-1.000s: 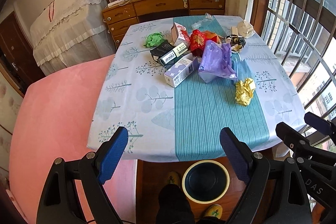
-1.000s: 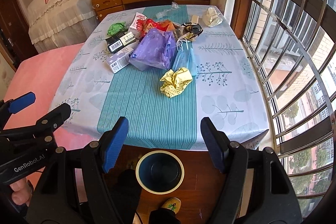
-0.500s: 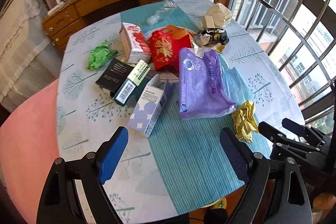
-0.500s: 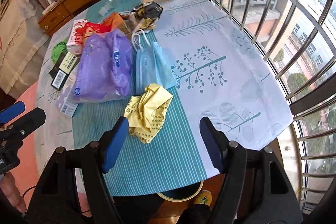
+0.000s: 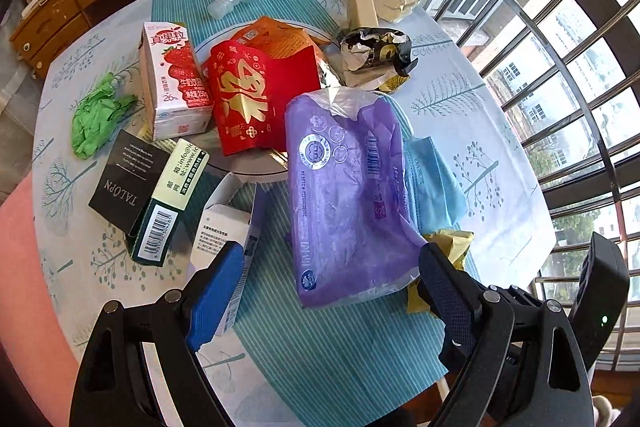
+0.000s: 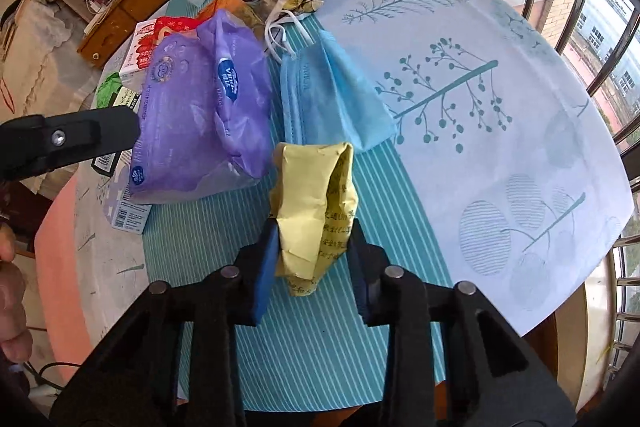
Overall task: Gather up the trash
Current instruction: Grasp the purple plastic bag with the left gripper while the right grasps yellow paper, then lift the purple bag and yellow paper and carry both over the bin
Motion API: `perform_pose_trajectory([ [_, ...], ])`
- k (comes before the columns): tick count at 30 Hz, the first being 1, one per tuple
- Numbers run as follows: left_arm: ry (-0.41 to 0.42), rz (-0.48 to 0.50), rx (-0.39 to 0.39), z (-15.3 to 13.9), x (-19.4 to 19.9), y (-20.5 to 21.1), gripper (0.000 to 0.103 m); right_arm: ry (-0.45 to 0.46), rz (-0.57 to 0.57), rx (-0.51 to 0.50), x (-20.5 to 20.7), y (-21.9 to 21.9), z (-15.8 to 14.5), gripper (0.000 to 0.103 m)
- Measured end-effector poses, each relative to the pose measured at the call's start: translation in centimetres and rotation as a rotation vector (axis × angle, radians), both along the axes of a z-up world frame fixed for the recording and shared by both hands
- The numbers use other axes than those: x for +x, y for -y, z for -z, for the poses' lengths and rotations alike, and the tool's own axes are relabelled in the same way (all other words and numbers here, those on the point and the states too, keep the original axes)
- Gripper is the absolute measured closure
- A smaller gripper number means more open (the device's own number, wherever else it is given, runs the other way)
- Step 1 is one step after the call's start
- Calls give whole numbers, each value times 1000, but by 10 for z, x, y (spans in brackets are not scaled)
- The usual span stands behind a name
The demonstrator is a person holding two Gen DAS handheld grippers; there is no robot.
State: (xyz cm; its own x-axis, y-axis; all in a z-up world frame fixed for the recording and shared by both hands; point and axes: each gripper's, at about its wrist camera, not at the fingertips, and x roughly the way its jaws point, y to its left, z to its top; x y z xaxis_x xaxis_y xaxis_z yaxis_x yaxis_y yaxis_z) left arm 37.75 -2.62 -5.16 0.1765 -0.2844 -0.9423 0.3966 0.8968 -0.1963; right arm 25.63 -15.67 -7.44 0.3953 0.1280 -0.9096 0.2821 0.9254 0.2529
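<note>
Near table edge (image 6: 560, 315), right tool (image 6: 312, 251) closing on yellow paper (image 6: 316, 195)

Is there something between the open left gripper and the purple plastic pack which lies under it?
Nothing visible. The left gripper is open above the near end of the purple plastic pack, with only air between.

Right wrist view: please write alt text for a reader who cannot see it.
The right gripper is closing its blue-padded fingers on a crumpled yellow paper above a teal striped tablecloth. Behind lie a purple plastic tissue pack and a blue face mask.
</note>
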Motion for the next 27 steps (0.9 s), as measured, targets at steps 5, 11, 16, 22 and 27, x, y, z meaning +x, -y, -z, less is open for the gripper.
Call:
perform_pose_trajectory([
  [5,-34,-4,4,7,15,11,12,16,64,-22,-3,11,-9,81],
  [11,-88,-39,-18,11,30,24,12,32,164,-16,-12,42,-19,81],
  [16,-103,-50,4,19,41,43,12,38,183,-13,-16,48,-22,81],
  [22,-103,-52,95,38,49,57,12,32,194,4,-23,44,-20,81],
  [27,-123,-38,160,54,48,64,25,16,196,5,-30,38,-17,81],
])
